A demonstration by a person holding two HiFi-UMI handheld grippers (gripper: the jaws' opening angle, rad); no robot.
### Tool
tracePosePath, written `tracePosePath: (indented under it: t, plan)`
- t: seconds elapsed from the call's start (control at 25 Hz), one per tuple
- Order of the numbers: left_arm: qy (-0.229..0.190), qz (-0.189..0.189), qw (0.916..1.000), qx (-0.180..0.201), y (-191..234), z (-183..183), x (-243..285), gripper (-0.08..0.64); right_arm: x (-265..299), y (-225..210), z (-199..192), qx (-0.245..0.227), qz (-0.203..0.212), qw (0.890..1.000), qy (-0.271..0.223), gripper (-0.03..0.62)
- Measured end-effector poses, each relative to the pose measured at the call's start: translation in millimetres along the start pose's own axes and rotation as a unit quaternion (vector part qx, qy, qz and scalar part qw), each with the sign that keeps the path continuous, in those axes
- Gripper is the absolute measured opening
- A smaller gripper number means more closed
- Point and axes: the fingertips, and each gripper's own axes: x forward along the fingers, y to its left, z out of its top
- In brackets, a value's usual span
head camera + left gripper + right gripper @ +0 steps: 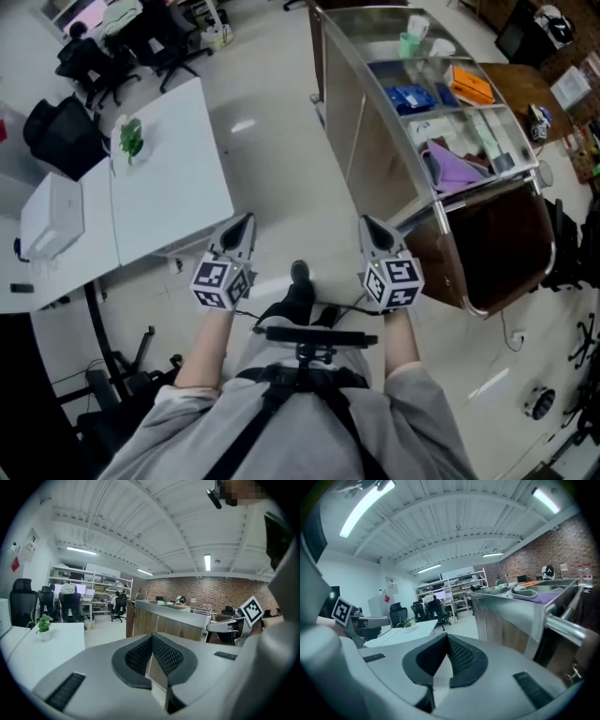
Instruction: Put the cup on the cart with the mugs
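We are holding both grippers low in front of us, side by side and apart, above bare floor. Left gripper (247,221): jaws pressing together, nothing between them. Right gripper (367,223): jaws likewise closed, carrying nothing. White table (169,187) sitting just ahead-left of left gripper, small potted plant (129,139) standing on it farther on. Metal cart (375,141) standing ahead-right of right gripper. Pale green cup (410,44) resting at cart's far end, well beyond right gripper. Black office chairs (94,56) sitting farthest, beyond table.
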Motion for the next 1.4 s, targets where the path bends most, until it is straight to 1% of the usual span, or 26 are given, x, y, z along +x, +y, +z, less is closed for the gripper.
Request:
tracePosePath:
  t: [0.16,0.28,0.48,0.68,0.84,1.0,1.2,1.4]
  plan:
    - [-0.004,0.011,0.9998,-0.017,31,4,22,0.005,48,9,17,-0.013,0.017,1.000,0.011,0.008]
    - [-0.012,0.015,0.9994,-0.027,53,11,43,0.005,85,11,37,-0.026,0.033,0.999,0.014,0.008]
    - [-0.020,0.013,0.9992,-0.032,87,29,78,0.005,145,8,65,-0.037,0.038,0.998,0.014,0.008]
    - [-0.030,0.011,0.9992,-0.026,111,51,110,0.005,199,12,88,-0.052,0.051,0.997,0.014,0.008]
    - [-0.026,0.019,0.9987,-0.038,131,57,134,0.005,240,13,106,-0.058,0.070,0.996,0.027,0.008]
    - [-0.025,0.041,0.9976,-0.049,160,65,165,0.005,295,-1,124,-0.062,0.089,0.994,0.033,0.008]
    - [-0.032,0.094,0.9928,-0.067,200,82,204,0.005,365,-8,157,-0.079,0.135,0.987,0.037,0.008]
    - [-0.042,0.128,0.9889,-0.062,231,111,236,0.005,420,-8,192,-0.090,0.172,0.980,0.032,0.008]
